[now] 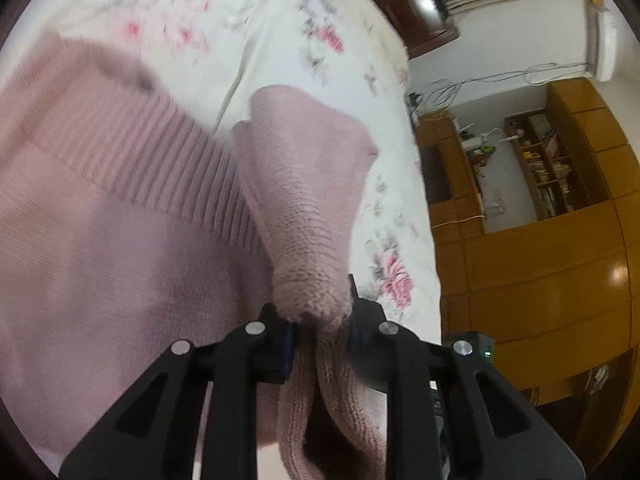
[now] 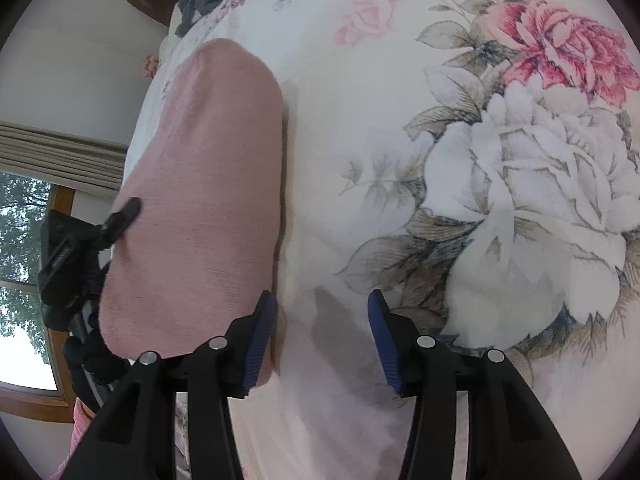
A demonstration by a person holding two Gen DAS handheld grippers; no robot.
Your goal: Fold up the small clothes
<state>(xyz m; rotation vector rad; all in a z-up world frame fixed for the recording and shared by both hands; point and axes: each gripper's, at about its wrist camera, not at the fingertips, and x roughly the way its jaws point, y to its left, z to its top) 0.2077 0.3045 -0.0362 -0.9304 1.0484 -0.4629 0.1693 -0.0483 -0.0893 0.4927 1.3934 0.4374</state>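
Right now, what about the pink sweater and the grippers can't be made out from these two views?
- Left wrist view: the pink sweater is motion-blurred and cut off by the left edge; its full outline is unreadable.
- Left wrist view: the left gripper clamps a fold; the pad faces are covered by knit.
- Right wrist view: the left gripper's body is cut off at the left edge.

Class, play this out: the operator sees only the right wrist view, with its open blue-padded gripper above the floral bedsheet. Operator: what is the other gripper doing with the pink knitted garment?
Observer: The left gripper is shut on a bunched fold of the pink knitted sweater, lifting it off the floral bedsheet.
Operator: Which part of it lies beside that fold?
Observer: A ribbed band runs across the flat part, left of the raised fold.
Operator: What is beyond the bed there?
Observer: A wooden bookshelf full of books, against the wall.
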